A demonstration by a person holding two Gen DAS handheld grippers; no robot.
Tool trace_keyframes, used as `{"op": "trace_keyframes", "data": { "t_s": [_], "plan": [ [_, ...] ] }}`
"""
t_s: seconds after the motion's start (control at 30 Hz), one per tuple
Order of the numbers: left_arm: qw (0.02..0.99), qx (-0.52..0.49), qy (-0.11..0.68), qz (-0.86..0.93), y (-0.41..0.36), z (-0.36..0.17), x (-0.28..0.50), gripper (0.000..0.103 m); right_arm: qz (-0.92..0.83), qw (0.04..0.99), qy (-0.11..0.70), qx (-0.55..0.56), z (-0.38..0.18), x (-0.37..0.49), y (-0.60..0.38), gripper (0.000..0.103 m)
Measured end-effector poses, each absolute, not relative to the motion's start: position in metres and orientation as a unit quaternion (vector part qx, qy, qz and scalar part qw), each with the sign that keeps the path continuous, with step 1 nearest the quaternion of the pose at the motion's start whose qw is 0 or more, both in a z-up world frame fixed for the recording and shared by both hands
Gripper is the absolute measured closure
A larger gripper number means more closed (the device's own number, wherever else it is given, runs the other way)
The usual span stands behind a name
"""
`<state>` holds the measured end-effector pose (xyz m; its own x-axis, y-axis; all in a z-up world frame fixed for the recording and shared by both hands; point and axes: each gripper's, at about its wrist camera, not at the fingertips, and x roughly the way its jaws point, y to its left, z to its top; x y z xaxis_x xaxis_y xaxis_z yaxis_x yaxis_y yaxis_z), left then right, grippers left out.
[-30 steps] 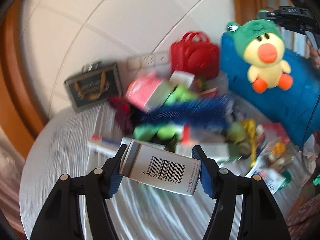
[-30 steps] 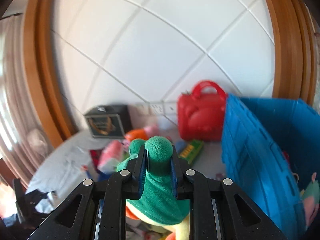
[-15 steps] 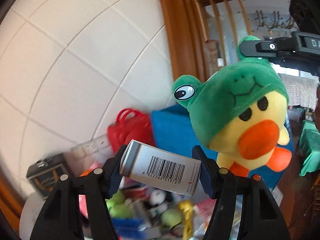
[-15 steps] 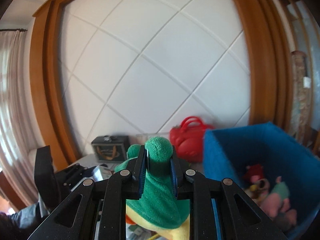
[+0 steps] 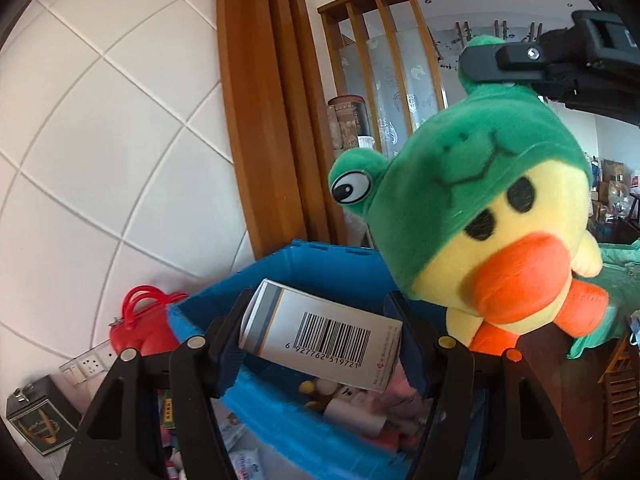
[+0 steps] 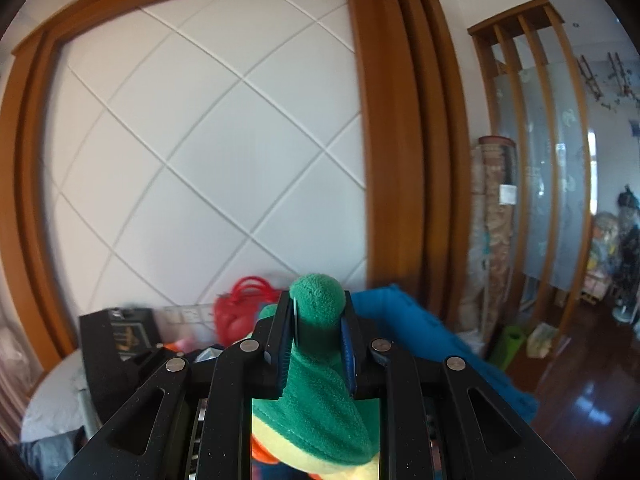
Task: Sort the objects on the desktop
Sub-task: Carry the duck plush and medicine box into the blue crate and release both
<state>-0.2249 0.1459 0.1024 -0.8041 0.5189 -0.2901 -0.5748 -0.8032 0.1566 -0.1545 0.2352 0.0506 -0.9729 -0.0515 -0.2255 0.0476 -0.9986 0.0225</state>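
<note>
The blue bin (image 5: 280, 272) is the largest thing here, open at the top, with soft toys and small packages lying inside it; in the right wrist view its blue side (image 6: 404, 320) shows just behind the gripper. The plush duck (image 5: 492, 216), yellow with an orange beak and feet and a green frog hood, hangs in the air above the bin's right side. The right gripper (image 6: 318, 330) holds it: its fingers are closed narrow on one green knob of the hood (image 6: 318, 300), and the toy dangles below them. In the left wrist view that gripper reaches in from the upper right and pinches the top of the hood.

The left gripper (image 5: 320, 332) has its fingers fairly wide, clamped on the two ends of a white box (image 5: 320, 336) with a barcode, tilted down to the right and held over the open bin.

A red handbag (image 5: 140, 320) stands beside the bin against the white wall. A dark box (image 5: 36, 420) with a gold emblem sits on the worktop (image 6: 52, 396) further left.
</note>
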Motion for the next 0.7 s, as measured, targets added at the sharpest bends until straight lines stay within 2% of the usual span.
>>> {"op": "trace_keyframes", "data": {
  "t_s": [0.23,0.5,0.53,0.6,0.67,0.7],
  "plan": [
    [0.253,-0.144,0.135,0.947,0.208,0.098,-0.241,0.039,-0.987,0.029,-0.034,0.155,0.032,-0.209,0.323,0.082],
    [0.180,-0.187,0.128,0.957,0.212,0.090,-0.281,0.037,-0.974,0.042,-0.069,0.213,-0.001,-0.280,0.385,0.080],
    [0.167,-0.189,0.129,0.959,0.213,0.089,-0.286,0.035,-0.971,0.041,-0.076,0.224,-0.004,-0.289,0.390,0.076],
    [0.152,-0.199,0.134,0.959,0.218,0.088,-0.298,0.023,-0.965,0.036,-0.086,0.245,-0.011,-0.306,0.401,0.065],
    [0.137,-0.196,0.142,0.960,0.224,0.088,-0.304,0.022,-0.964,0.028,-0.094,0.246,-0.014,-0.313,0.409,0.038],
    [0.133,-0.195,0.144,0.961,0.226,0.086,-0.306,0.022,-0.965,0.029,-0.092,0.242,-0.015,-0.314,0.411,0.036]
  ]
}}
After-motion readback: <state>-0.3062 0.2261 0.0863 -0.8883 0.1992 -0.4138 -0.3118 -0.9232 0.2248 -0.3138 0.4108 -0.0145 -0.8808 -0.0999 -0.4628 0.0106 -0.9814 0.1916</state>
